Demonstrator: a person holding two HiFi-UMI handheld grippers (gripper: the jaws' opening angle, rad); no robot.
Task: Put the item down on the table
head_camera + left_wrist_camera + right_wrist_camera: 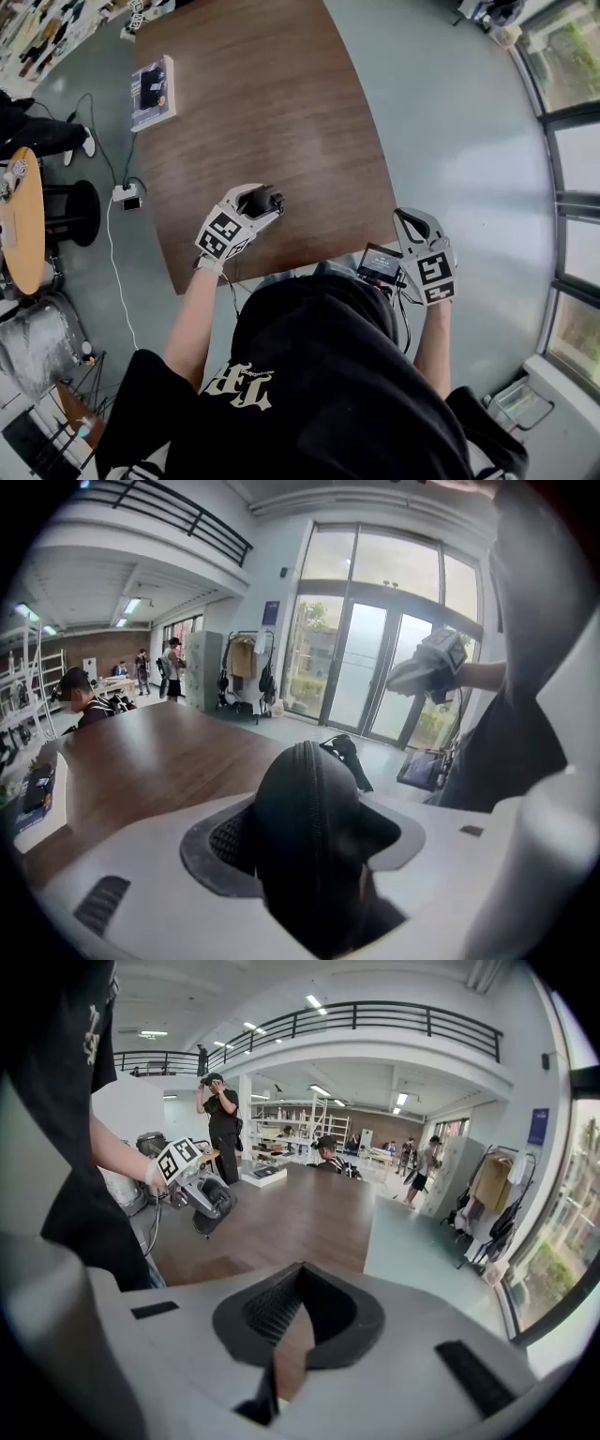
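Left arm stretched forward, left tongs (266,202) tilted inward, jaws clamped on a black zipped case (309,827). Right forearm tucked close to the body, right tongs (406,220) pointing ahead, jaws together with nothing between them.

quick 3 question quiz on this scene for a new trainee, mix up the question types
1. What is clamped in the left gripper?
A. a mug
B. a black zippered case
C. nothing

2. True or false: the right gripper has its jaws together with nothing between them.

3. Fill in the blank: the flat box lies near the far ___ corner of the brown table, as the person sees it.

Key
1. B
2. True
3. left
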